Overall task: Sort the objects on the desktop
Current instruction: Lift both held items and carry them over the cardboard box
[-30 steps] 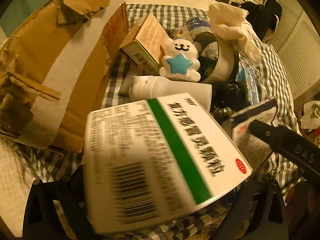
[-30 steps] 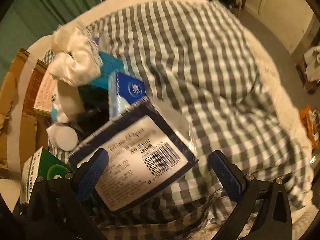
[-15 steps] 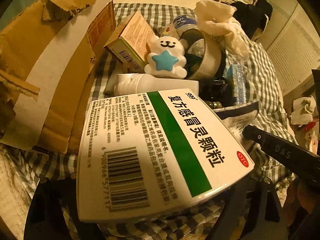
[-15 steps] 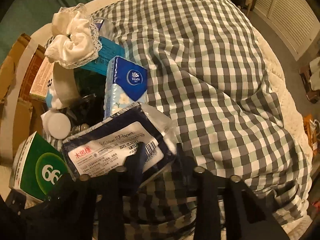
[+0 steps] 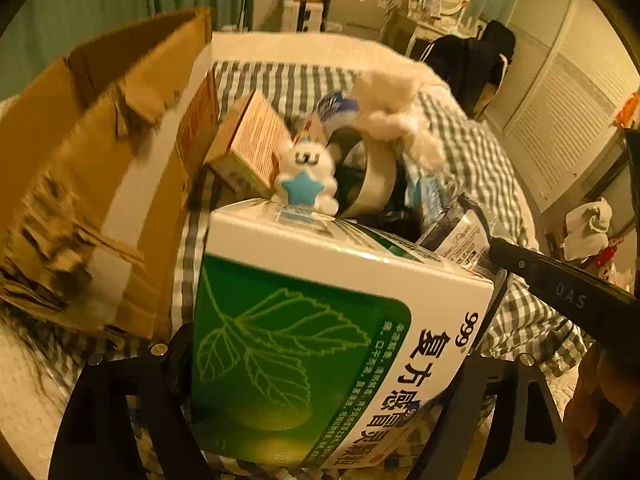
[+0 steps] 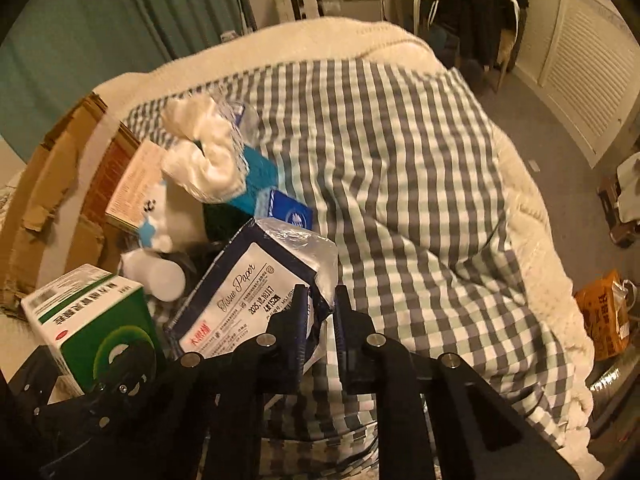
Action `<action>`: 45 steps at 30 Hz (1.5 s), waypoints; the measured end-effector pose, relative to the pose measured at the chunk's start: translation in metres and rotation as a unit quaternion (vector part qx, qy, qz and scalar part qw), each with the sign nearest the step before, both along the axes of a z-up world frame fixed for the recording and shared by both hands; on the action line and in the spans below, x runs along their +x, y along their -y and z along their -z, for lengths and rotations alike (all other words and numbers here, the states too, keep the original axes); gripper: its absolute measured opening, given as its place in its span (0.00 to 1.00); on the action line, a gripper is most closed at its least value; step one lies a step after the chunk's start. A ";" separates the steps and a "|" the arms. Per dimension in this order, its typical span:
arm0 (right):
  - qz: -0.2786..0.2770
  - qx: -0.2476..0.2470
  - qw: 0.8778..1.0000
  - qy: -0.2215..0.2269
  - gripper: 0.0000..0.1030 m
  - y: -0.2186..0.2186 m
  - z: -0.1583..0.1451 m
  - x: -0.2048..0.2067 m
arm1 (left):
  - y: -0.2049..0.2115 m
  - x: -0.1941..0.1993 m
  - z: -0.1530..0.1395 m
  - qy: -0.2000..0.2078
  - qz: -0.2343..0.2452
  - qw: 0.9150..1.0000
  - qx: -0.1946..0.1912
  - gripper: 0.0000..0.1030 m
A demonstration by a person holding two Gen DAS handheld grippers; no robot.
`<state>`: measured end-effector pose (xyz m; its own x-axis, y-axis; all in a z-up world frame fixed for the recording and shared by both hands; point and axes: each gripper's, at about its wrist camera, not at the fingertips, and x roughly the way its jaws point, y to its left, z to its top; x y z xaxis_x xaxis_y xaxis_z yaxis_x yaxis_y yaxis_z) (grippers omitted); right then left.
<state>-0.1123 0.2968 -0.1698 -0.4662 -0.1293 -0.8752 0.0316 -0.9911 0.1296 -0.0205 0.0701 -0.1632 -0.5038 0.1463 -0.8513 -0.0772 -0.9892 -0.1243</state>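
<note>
The cardboard box (image 5: 120, 184), torn along its rim and crossed by a pale strip of tape, is being taken as the landmark; it is standing at the left edge of the checked cloth (image 6: 400, 184), just beside the heap of things. Well away from the box, to the right, a broad stretch of soft, creased cloth is lying open, bordered by a fleecy cream blanket (image 6: 532, 240). Just right of the box, a rigid green-and-white medicine carton (image 5: 320, 340) is being gripped by the left gripper (image 5: 320, 368), whose jaws have just been closing a little onto the carton's sides. Farther right, a soft tissue pack (image 6: 256, 284) in glossy dark-edged film is being pinched at its corner by the right gripper (image 6: 320, 312), whose jaws have just been closing nearly together on the film. Behind the carton, close against the box's wall, a small tan carton (image 5: 250, 144), a smooth white bear figure with a blue star (image 5: 306, 176), a round roll of tape (image 5: 368, 172) and a frilly white fabric piece (image 6: 204, 160) are being crowded together, touching.
</note>
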 end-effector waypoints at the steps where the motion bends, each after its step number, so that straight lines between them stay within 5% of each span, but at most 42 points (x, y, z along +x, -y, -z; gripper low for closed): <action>1: 0.001 0.000 1.000 -0.004 0.11 0.003 -0.003 0.006 | 0.000 0.001 -0.003 -0.007 0.001 1.000 -0.002 0.83; 19: 0.042 -0.047 0.992 -0.110 0.11 -0.013 -0.065 0.033 | -0.010 0.008 -0.061 -0.153 0.045 0.986 -0.038 0.82; 34: 0.018 -0.001 0.975 -0.223 0.11 0.016 -0.121 0.054 | 0.025 0.009 -0.113 -0.250 0.092 0.963 -0.023 0.82; 45: -0.011 0.009 0.962 -0.272 0.11 0.060 -0.150 0.053 | 0.077 -0.002 -0.136 -0.306 0.041 0.951 -0.024 0.82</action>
